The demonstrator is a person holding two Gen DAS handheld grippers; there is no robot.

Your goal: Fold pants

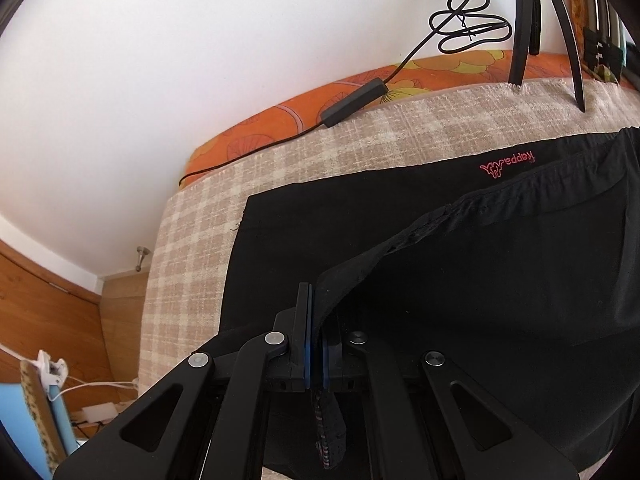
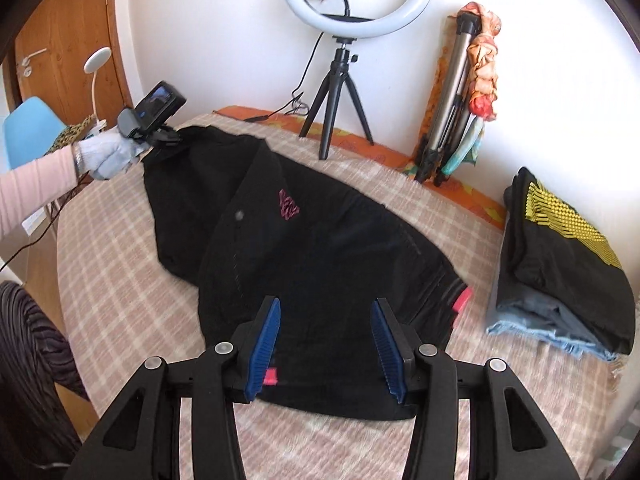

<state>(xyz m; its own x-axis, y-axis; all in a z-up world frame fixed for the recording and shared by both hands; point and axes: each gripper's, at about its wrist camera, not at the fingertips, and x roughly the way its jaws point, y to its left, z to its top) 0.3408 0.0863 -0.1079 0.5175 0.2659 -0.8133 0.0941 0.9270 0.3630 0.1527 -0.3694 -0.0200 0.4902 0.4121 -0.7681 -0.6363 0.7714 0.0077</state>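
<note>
Black pants (image 2: 320,248) with a pink logo (image 2: 289,204) lie spread across a beige checked blanket (image 2: 120,280). My left gripper (image 1: 316,304) is shut on a lifted edge of the pants (image 1: 440,240), and the cloth hangs down between its blue pads. In the right wrist view a gloved hand (image 2: 108,156) holds that gripper at the far left corner of the garment. My right gripper (image 2: 326,320) stands open just over the near end of the pants. Nothing is pressed between its blue pads (image 2: 268,332).
A pile of folded clothes (image 2: 560,264) sits at the right edge of the bed. A ring light on a small tripod (image 2: 340,92) and a folded tripod with a scarf (image 2: 452,100) stand by the far wall. A black cable with an adapter (image 1: 354,102) lies along the back.
</note>
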